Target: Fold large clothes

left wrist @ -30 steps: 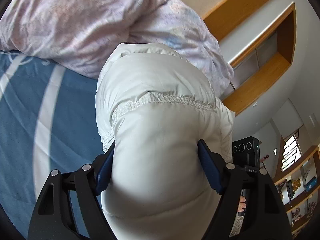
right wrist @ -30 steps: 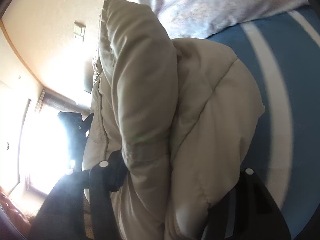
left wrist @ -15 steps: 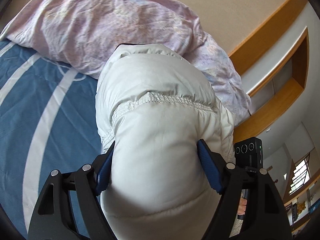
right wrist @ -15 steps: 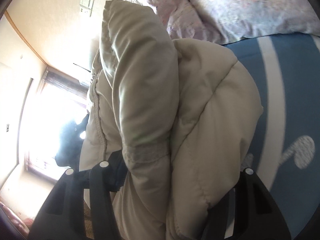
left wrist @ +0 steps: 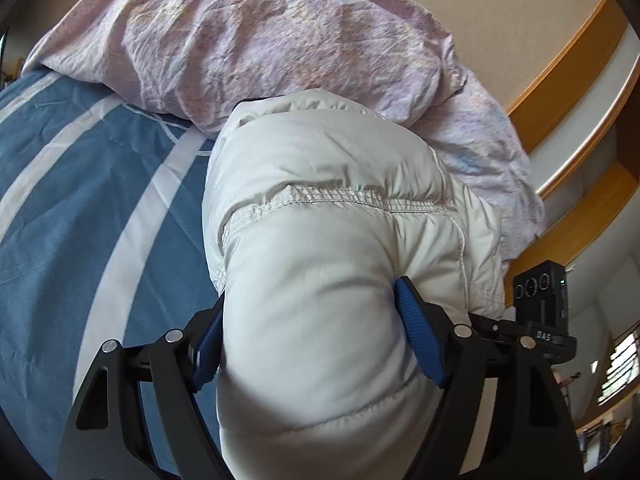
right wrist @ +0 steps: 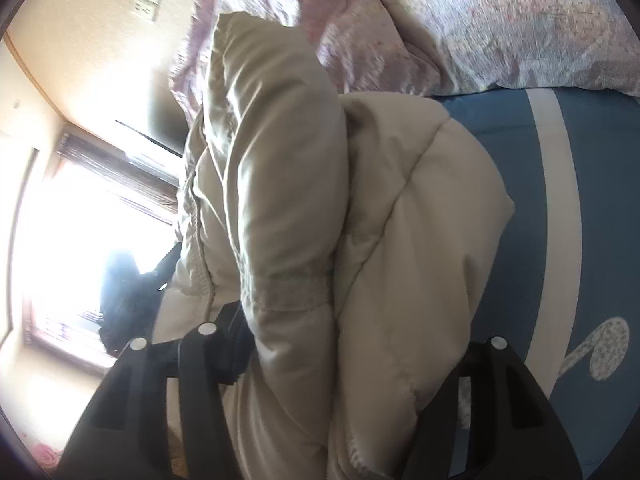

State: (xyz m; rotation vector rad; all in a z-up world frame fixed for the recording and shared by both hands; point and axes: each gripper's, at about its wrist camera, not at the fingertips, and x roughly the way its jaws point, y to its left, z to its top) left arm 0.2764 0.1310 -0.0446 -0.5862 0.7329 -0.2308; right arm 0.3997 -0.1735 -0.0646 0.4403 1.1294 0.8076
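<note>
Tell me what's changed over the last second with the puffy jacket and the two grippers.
Both grippers, left and right, have carried the white puffer jacket along over the blue striped bedsheet: the pink duvet fills more of both views, and a music-note print has appeared. Unchanged: both grips stay clamped on the jacket.

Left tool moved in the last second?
Yes. The left tool, shut on the puffy white quilted jacket, has swung toward the pink crumpled duvet, which now fills more of its view.
</note>
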